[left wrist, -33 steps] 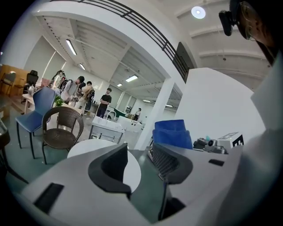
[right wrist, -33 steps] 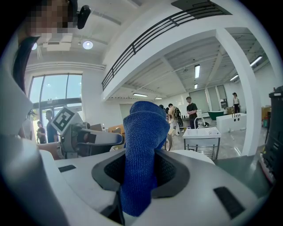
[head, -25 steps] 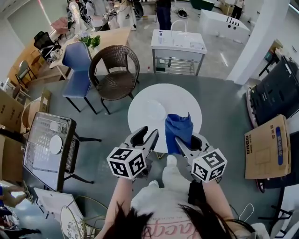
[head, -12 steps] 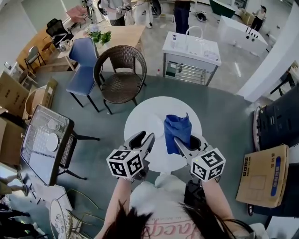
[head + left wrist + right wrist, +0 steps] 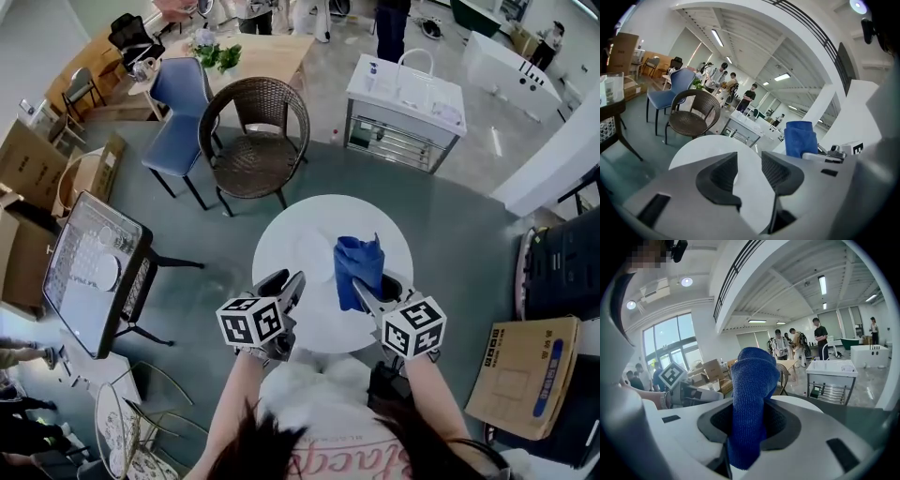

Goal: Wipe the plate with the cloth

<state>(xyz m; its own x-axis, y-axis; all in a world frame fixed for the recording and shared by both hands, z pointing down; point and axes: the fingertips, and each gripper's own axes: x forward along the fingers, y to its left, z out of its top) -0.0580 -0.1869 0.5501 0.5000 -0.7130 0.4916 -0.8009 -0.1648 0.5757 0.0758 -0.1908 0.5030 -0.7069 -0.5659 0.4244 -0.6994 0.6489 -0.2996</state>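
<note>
**Cloth clamped and raised, plate not yet touched**

The right hand-held gripper (image 5: 750, 420) is clamped tight on the blue cloth (image 5: 751, 390). The fabric is bunched between the pads and stands up above the jaws in a thick fold. The left hand-held gripper (image 5: 749, 168) has its jaws apart with nothing between them, only the white surface (image 5: 281, 234) showing through the gap.

From the head view, both sit at the near edge of the round surface, left (image 5: 289, 284) beside right (image 5: 361, 291), with the cloth (image 5: 359, 265) hanging over the surface. The plate (image 5: 309, 251) is hard to pick out. It shows as a faint pale disc, white on white, left of the cloth, and its edge is not sharp enough to be sure of.

The step in hand looks like bringing the cloth down to the plate. To do it well, tip the right gripper so the loose fold meets the plate first, not the jaws. Keep the grip firm and sweep across the face. The empty left gripper could steady the rim so the plate doesn't slide.
</note>
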